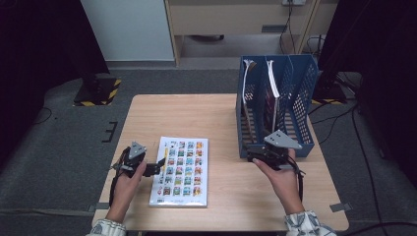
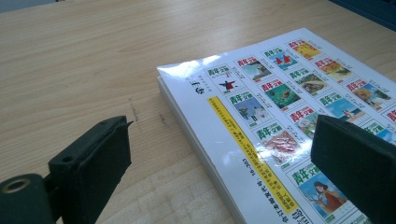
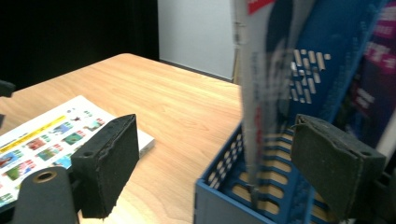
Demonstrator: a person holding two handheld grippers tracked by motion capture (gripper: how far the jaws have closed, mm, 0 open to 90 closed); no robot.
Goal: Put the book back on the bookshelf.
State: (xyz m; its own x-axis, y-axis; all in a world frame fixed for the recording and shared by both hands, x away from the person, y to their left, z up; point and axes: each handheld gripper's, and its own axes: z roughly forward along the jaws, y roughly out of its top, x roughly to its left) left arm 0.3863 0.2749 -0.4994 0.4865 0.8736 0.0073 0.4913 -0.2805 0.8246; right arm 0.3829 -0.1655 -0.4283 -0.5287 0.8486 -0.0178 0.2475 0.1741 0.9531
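A magazine (image 1: 180, 171) with a grid of small cover pictures lies flat on the wooden table (image 1: 196, 113), front left of centre. My left gripper (image 1: 158, 166) sits at its left edge, open; in the left gripper view the jaws (image 2: 222, 140) straddle the magazine's (image 2: 280, 107) near side edge without touching it. At the right stands a blue file rack (image 1: 275, 105) with thin magazines (image 1: 272, 81) upright in it. My right gripper (image 1: 258, 153) is at the rack's front end, open. A standing magazine's spine (image 3: 252, 93) rises between its jaws (image 3: 215, 140), untouched, above the rack's wall (image 3: 224, 186).
The table's right edge runs close behind the rack. Dark carpet surrounds the table, with a black stand base (image 1: 96, 91) marked with yellow stripes at the back left and cables (image 1: 364, 147) on the floor at the right. The flat magazine (image 3: 37, 140) lies left of the right gripper.
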